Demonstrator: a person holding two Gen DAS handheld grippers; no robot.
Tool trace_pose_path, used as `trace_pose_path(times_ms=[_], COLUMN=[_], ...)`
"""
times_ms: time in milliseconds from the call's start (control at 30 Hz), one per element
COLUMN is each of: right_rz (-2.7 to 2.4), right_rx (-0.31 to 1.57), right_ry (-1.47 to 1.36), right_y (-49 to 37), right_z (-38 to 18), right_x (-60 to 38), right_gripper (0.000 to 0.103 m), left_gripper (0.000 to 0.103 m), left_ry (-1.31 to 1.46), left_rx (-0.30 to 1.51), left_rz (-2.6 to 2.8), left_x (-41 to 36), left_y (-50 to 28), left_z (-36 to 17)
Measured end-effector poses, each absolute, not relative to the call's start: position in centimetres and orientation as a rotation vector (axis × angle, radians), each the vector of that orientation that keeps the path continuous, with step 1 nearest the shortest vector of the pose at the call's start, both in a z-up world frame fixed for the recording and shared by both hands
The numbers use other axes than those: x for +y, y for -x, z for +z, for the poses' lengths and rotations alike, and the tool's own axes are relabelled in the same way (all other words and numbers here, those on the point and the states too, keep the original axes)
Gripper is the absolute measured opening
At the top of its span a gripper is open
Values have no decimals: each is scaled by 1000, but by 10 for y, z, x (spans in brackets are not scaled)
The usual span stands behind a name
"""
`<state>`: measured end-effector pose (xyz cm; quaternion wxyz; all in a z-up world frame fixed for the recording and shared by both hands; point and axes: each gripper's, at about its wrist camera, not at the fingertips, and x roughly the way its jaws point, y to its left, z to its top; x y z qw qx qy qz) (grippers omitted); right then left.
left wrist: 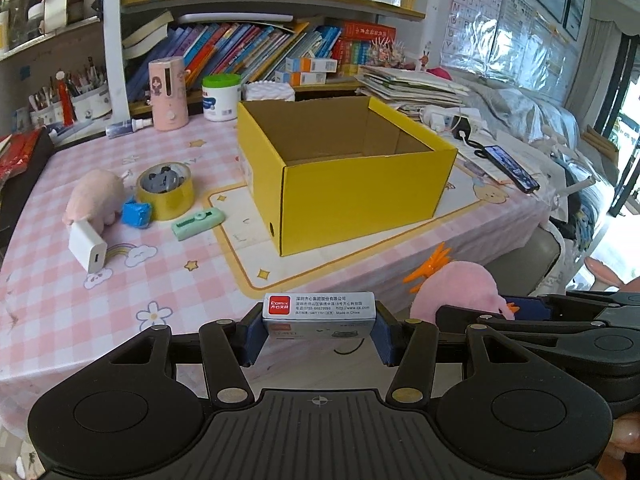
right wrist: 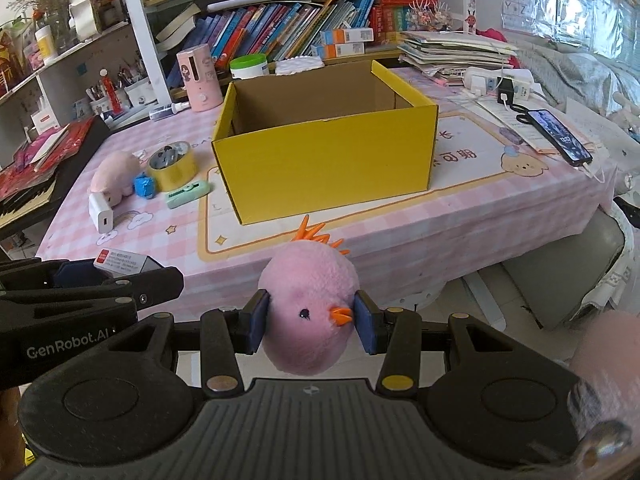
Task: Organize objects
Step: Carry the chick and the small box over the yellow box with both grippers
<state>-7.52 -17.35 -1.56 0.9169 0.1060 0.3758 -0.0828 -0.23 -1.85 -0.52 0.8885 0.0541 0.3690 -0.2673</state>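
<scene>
In the left wrist view, the left gripper [left wrist: 319,330] is clamped on a small staple box [left wrist: 319,309] by its two short ends, holding it flat at six o'clock, short of the table's [left wrist: 48,280] near edge, with the open yellow box [left wrist: 344,176] ahead at twelve o'clock. It looks stiff, light and smooth-sided, so I judge a squeeze across the ends is sound, though glossy card may slip if tilted. At nine o'clock of the yellow box lie a tape roll [left wrist: 166,190], a green cutter [left wrist: 198,223], a white charger [left wrist: 87,246] and a pink plush [left wrist: 96,202]. In the right wrist view, the right gripper [right wrist: 311,325] is clenched on a pink chick plush [right wrist: 310,312], pads sunk into its sides at the eye line, again at six o'clock before the yellow box [right wrist: 324,160]. It appears soft, very light and unbreakable; a grip across the body's widest part suits it, since fur compresses and could creep loose.
</scene>
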Motion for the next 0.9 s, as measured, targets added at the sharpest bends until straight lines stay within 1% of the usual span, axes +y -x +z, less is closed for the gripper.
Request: trace_pose_path(times_ms=[433, 600, 733, 900], right_rz=[-190, -207, -213, -218], right_rx=[776, 753, 724, 644], right_ry=[-213, -209, -202, -174], right_y=[58, 50, 40, 21], right_z=[-14, -10, -1, 21], right_x=[-190, -199, -210, -231], right_gripper=[42, 43, 42, 42], left_gripper=[52, 52, 52, 52], left_ry=[-118, -124, -122, -136], left_rx=[733, 681, 605, 538], left_rz=[-594, -609, -627, -621], left_x=[-38, -46, -55, -74], left_y=[-10, -18, -28, -48], left_z=[-2, 6, 18, 32])
